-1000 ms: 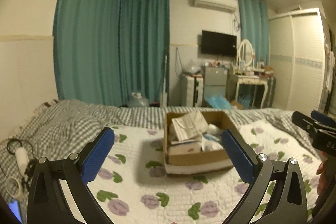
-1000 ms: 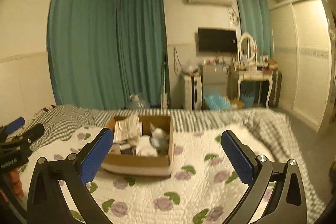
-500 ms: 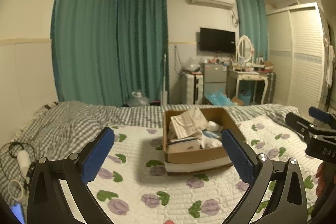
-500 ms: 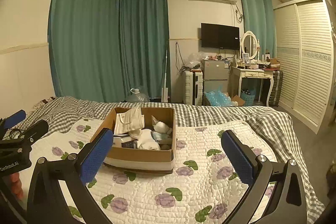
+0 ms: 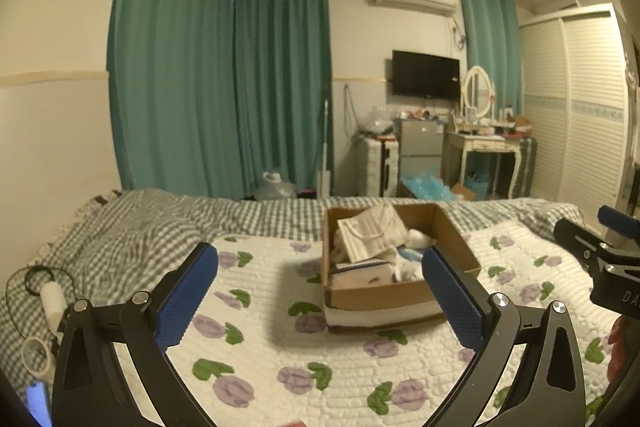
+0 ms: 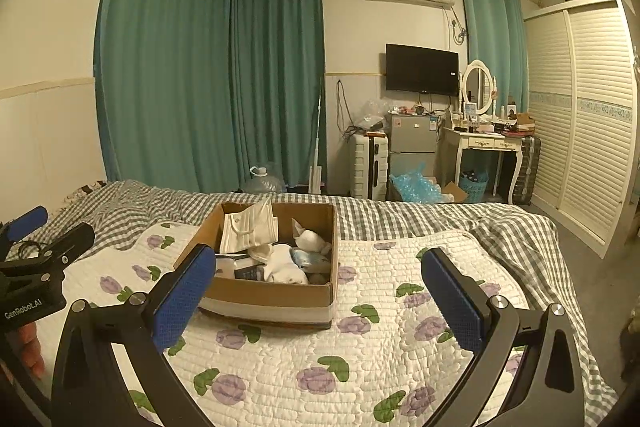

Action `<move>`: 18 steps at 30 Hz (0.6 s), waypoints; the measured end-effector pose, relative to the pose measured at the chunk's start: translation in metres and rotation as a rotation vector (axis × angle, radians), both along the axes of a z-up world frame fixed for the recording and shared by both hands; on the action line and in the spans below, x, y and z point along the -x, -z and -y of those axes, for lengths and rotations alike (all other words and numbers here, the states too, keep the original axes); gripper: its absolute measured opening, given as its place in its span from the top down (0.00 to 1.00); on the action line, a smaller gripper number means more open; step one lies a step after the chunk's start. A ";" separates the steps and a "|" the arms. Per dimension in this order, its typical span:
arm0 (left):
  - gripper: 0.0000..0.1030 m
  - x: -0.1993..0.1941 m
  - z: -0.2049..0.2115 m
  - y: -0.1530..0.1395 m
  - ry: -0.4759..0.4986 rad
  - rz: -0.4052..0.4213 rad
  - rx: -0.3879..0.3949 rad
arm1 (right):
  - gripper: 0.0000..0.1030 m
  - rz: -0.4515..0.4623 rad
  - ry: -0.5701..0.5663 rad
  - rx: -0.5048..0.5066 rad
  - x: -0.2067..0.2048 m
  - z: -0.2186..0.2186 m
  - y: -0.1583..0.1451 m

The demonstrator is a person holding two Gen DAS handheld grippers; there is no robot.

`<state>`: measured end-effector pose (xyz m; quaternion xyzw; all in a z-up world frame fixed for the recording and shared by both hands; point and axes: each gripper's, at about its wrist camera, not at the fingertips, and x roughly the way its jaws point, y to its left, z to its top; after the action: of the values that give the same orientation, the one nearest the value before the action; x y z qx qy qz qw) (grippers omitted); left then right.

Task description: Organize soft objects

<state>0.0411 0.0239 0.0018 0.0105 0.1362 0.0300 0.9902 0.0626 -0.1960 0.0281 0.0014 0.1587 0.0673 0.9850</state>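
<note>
Box (image 6: 276, 291) open-topped on quilt (image 6: 360, 367), mid-bed; soft items (image 6: 286, 265) heaped inside, striped cloth (image 6: 248, 229) leaning on back wall, perhaps small carton among them, view too dim to tell. Left gripper (image 5: 320, 303) and right gripper (image 6: 320, 301) both held back short of box, fingers wide apart, empty, framing it for reach. Nothing between grippers and box. Cable (image 5: 36, 275) at left edge; checked blanket (image 6: 440, 223) behind.

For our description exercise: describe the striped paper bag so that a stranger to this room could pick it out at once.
Start at the bed's floral quilt, where an open cardboard box sits. At the box's far left corner, the striped paper bag leans upright above the rim. Unlike the soft white bundles lying beside it, it is flat, ribbed with fine stripes and has a cord handle.
</note>
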 end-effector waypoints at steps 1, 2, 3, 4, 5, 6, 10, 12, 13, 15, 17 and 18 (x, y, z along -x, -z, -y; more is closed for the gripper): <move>0.00 0.000 0.001 0.000 0.001 -0.001 -0.004 | 0.00 0.000 0.000 0.001 0.000 0.000 0.000; 0.00 0.000 0.001 0.000 0.001 -0.002 -0.007 | 0.00 0.001 -0.001 0.001 0.000 -0.001 0.000; 0.00 0.000 0.002 0.001 0.002 -0.003 -0.008 | 0.00 0.000 -0.001 -0.001 0.000 -0.001 0.000; 0.00 0.000 0.002 0.001 0.005 -0.007 -0.008 | 0.00 0.001 -0.002 0.000 0.000 -0.001 0.000; 0.00 -0.001 0.003 0.001 0.008 -0.009 -0.007 | 0.00 0.000 -0.003 0.002 0.000 -0.002 0.000; 0.00 -0.001 0.003 0.001 0.011 -0.010 -0.007 | 0.00 -0.001 -0.003 0.004 0.000 -0.002 0.001; 0.00 -0.001 0.003 0.001 0.009 -0.009 -0.007 | 0.00 -0.002 -0.001 0.000 0.000 -0.002 0.001; 0.00 0.000 0.002 0.001 0.009 -0.006 -0.004 | 0.00 -0.003 0.001 -0.001 0.000 -0.001 0.002; 0.00 0.001 0.002 0.001 0.008 -0.005 -0.003 | 0.00 -0.003 0.002 -0.003 0.000 0.000 0.002; 0.00 0.001 0.002 0.001 0.009 -0.005 -0.004 | 0.00 -0.004 0.002 -0.005 0.000 0.000 0.002; 0.00 0.001 0.002 0.001 0.007 -0.004 -0.006 | 0.00 -0.007 0.001 -0.002 0.000 0.000 0.002; 0.00 0.001 0.002 0.001 0.008 -0.005 -0.003 | 0.00 -0.007 0.002 -0.002 0.000 0.000 0.002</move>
<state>0.0402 0.0218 0.0008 0.0128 0.1384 0.0264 0.9899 0.0624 -0.1961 0.0257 0.0026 0.1619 0.0666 0.9845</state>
